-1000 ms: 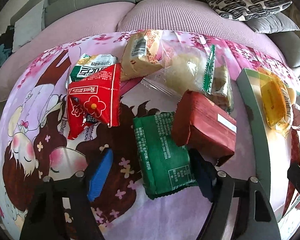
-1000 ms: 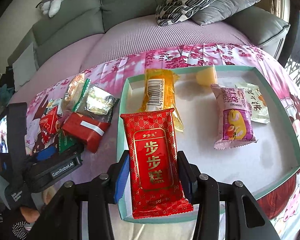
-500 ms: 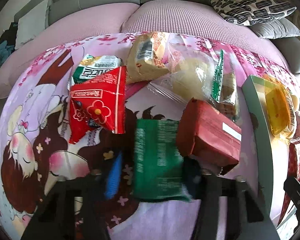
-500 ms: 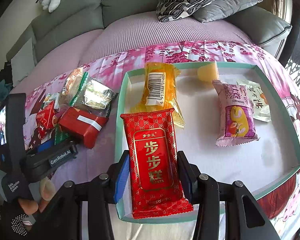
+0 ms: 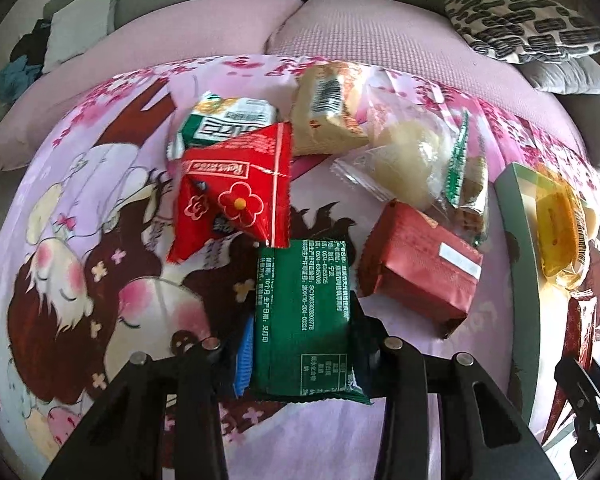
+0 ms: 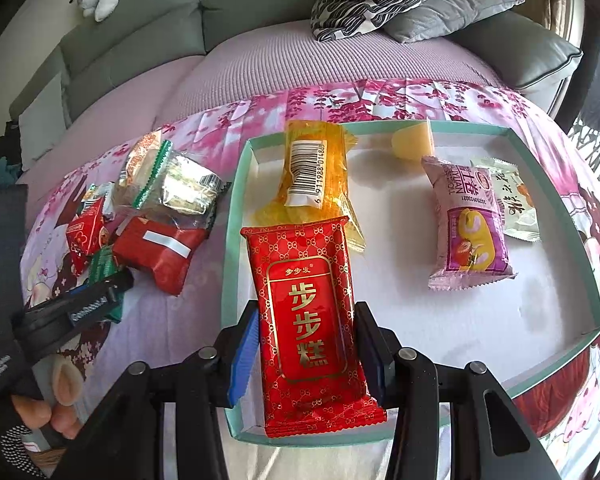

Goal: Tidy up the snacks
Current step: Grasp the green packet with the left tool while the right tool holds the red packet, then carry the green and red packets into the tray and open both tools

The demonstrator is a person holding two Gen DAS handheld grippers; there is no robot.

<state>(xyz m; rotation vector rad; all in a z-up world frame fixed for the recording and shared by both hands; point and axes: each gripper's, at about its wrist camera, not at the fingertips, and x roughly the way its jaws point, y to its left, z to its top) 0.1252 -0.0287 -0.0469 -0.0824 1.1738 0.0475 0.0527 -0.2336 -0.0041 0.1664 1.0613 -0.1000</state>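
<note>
The left gripper (image 5: pixel 304 344) has just been closing and now clamps the green packet (image 5: pixel 306 316), long axis running away along the fingers; the tray (image 5: pixel 516 240) lies to its right. The right gripper (image 6: pixel 306 354) grips the red packet (image 6: pixel 312 316) over the tray's near corner.

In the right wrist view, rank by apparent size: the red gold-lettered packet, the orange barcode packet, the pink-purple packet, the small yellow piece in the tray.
1. Red gold-lettered packet, though nearest the camera.
2. Orange barcode packet and pink-purple packet: too alike to rank.
3. Small yellow piece.
</note>
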